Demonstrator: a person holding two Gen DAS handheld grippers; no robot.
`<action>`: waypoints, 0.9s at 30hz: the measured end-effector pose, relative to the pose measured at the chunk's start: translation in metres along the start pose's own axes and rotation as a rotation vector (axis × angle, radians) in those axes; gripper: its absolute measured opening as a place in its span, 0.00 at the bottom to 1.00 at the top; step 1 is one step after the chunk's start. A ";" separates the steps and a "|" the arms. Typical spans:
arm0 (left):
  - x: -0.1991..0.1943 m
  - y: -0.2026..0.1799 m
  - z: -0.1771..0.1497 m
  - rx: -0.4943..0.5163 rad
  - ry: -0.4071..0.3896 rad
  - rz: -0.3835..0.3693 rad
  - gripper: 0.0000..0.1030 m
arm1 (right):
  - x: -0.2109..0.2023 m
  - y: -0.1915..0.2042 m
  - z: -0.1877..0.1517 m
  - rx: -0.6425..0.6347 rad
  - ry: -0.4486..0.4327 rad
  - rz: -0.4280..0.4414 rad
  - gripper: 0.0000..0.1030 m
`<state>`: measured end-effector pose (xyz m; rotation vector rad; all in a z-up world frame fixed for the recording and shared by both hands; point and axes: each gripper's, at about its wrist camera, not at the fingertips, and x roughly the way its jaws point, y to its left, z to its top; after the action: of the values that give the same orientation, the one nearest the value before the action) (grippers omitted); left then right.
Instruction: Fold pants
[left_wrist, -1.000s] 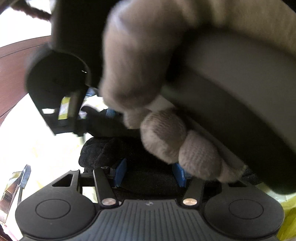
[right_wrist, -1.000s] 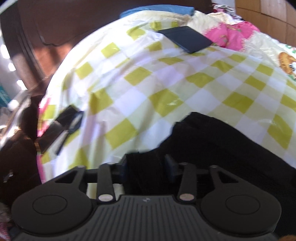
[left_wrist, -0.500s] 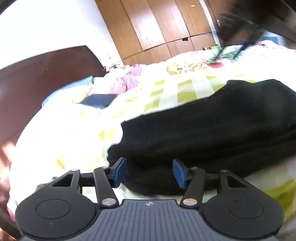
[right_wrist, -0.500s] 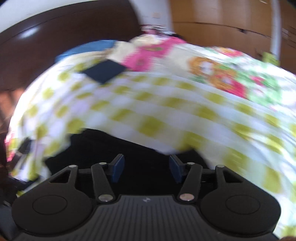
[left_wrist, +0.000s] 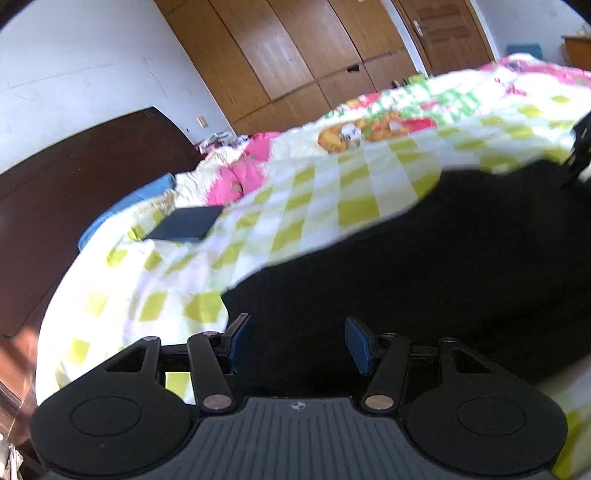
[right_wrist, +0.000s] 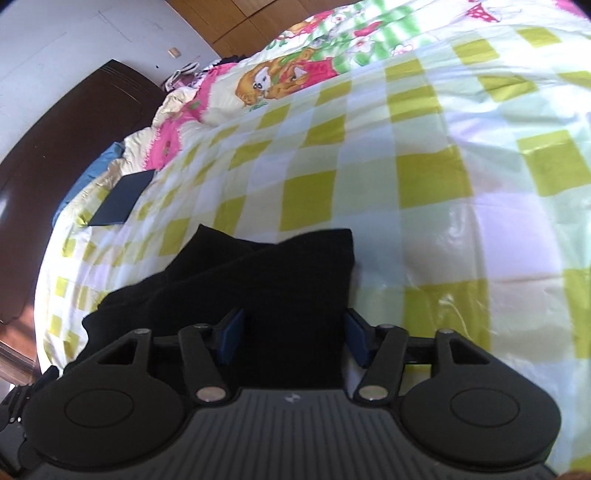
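Black fabric pants (left_wrist: 424, 266) lie on the yellow-checked bed sheet (right_wrist: 424, 155), long axis running between the tools. Left tool (left_wrist: 295, 341) and right tool (right_wrist: 291, 338) both gape unclamped, cloth directly beneath; right sits nearer the end edge.

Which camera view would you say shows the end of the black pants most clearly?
The right wrist view: the black pants show their squared end edge against the checked bedsheet. The left wrist view shows the black pants only as a broad, featureless dark mass with a motion-blurred edge.
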<state>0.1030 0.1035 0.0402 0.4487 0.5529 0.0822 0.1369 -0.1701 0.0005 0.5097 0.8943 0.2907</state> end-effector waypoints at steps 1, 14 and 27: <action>-0.005 -0.001 0.005 0.000 -0.016 -0.002 0.66 | 0.004 -0.002 0.003 0.002 0.002 0.014 0.62; 0.016 -0.126 0.021 0.268 -0.007 -0.215 0.67 | -0.011 -0.054 0.007 0.197 0.016 0.210 0.17; -0.002 -0.158 0.036 0.315 -0.046 -0.353 0.67 | -0.059 -0.101 0.004 0.211 -0.031 0.026 0.19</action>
<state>0.1131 -0.0529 0.0000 0.6502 0.5947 -0.3567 0.1077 -0.2831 -0.0119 0.7198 0.8933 0.2121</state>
